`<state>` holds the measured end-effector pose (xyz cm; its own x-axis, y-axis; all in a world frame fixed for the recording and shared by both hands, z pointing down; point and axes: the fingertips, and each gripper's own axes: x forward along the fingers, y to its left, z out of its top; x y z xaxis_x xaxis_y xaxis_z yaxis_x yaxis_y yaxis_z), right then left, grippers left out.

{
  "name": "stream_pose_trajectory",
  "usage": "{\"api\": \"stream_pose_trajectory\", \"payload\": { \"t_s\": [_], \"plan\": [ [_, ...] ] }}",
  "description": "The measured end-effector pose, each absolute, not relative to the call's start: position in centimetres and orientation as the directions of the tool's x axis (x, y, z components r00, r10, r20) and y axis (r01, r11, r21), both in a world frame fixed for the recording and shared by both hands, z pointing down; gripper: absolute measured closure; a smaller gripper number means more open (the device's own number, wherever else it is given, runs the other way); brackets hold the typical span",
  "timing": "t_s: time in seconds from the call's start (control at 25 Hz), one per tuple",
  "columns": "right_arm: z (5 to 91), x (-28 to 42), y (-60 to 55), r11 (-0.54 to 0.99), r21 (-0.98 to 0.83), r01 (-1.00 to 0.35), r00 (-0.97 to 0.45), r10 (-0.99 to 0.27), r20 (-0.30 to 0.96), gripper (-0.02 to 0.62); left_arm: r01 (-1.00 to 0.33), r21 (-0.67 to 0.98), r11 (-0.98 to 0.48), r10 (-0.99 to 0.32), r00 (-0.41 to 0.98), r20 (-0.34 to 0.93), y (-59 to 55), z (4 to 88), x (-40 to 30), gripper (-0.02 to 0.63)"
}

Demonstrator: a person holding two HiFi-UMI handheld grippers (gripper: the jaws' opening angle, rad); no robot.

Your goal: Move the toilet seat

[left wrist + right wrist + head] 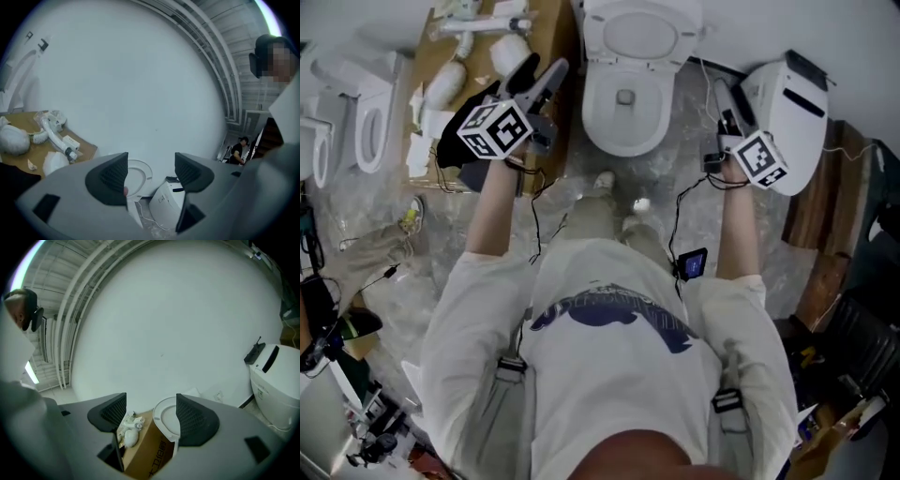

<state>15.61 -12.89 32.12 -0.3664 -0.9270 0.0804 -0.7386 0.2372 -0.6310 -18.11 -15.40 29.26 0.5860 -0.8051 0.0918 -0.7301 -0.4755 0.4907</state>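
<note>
Facing: we stand straight in front of the toilet bowl (624, 111), which sits against a white wall.
Toilet seat: the toilet seat (643, 36) is tipped up behind the bowl and stands at the wall. Neither gripper touches it.
Left gripper: we hold the left gripper (546, 77) raised to the left of the bowl, above the near edge of the cardboard box.
Left jaws: in its own view the left gripper (151, 171) is released, its jaws apart and gripping nothing. Beyond the gap, the toilet seat (146, 173) shows as an upright white ring.
Right gripper: we hold the right gripper (724, 103) to the right of the bowl, between it and the white unit.
Right jaws: the right gripper (151, 416) is released too, its jaws apart and empty. The toilet seat (165, 420) shows past them.
Cardboard box: the cardboard box (546, 37) stands just left of the bowl, with loose white parts (478, 23) on top.
White unit: the white unit (787, 117), which has a black panel, sits right of the bowl.
Second toilet: the second toilet (367, 127) stands far left of the bowl, beyond the box.
</note>
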Motion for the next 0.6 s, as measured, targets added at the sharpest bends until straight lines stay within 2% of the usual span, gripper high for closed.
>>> {"api": "stream_pose_trajectory", "payload": {
  "t_s": [0.6],
  "plan": [
    [24.8, 17.9, 9.3, 0.401, -0.57, -0.717, -0.458, -0.888, -0.048, 0.265, -0.833, 0.308, -0.46, -0.872, 0.489, 0.017, 10.3, 22.3, -10.7, 0.301]
  ]
}}
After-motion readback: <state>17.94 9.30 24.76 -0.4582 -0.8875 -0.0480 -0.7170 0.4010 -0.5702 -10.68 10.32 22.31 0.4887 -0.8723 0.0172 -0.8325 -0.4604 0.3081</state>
